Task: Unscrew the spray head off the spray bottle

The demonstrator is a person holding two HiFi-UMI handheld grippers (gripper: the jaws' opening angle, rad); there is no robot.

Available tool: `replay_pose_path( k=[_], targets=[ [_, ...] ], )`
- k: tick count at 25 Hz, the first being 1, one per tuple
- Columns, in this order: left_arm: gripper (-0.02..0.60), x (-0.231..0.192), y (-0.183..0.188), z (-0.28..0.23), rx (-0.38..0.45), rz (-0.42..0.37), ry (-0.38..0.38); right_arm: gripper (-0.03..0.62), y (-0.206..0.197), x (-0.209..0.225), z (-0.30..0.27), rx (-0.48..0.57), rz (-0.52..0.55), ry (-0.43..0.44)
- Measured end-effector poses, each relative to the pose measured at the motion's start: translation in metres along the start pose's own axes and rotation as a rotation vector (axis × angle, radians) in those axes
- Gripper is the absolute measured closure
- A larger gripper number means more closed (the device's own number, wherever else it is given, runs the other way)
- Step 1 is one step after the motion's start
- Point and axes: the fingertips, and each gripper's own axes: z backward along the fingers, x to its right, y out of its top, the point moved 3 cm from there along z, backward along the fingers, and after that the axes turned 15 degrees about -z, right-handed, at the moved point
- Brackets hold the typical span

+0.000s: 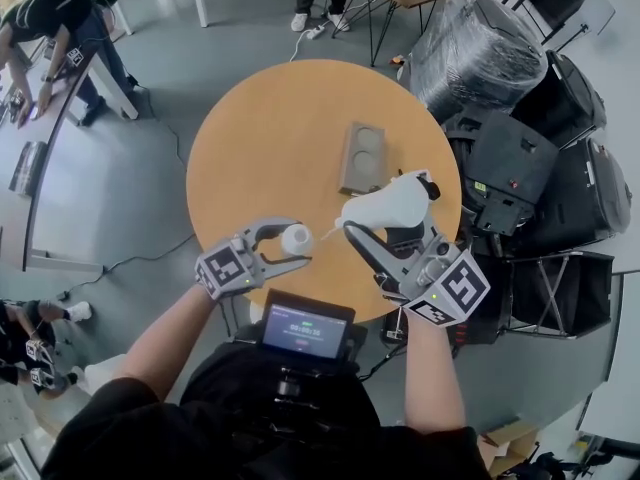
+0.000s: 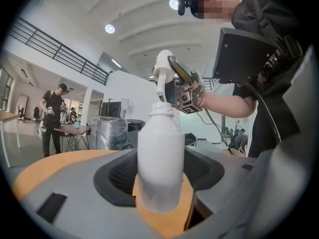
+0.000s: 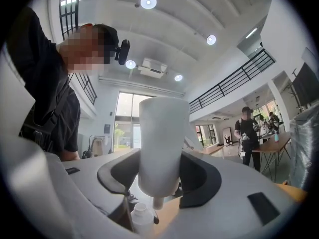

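Note:
A round wooden table (image 1: 270,128) lies below me. My left gripper (image 1: 288,243) is shut on the white spray bottle (image 1: 297,238), whose neck is bare and open (image 2: 162,109). The bottle (image 2: 160,158) stands upright between the left jaws. My right gripper (image 1: 385,220) is shut on the white spray head (image 1: 385,203), which is off the bottle and held apart to its right. The head's short tube (image 1: 330,230) points toward the bottle. In the right gripper view the spray head (image 3: 162,143) fills the jaws, with the bottle (image 3: 142,217) just below it.
A grey block with two round recesses (image 1: 362,156) lies on the table beyond the grippers. Wrapped black chairs (image 1: 480,48) and black cases (image 1: 560,188) crowd the right side. People stand at desks at far left (image 1: 50,28). A screen device (image 1: 305,330) sits at my chest.

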Motion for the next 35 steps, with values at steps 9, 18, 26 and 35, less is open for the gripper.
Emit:
replay_pose_path(
  k=[9,18,26,35],
  targets=[
    [0.273,-0.002,-0.018,-0.001,-0.008,0.0,0.086,0.35,-0.035,0.024,0.012,-0.091,-0.035,-0.089],
    [0.273,-0.002,-0.038,-0.003,-0.037,-0.008,0.154,0.35,-0.099,0.054,0.016,-0.24,-0.175,-0.208],
    [0.273,-0.003,-0.073,-0.012,-0.053,0.035,0.214,0.349,-0.187,0.085,0.017,-0.393,-0.355,-0.307],
    [0.272,-0.005,-0.16,-0.044,-0.067,0.024,0.263,0.349,-0.32,0.153,0.035,-0.533,-0.526,-0.425]
  ],
)
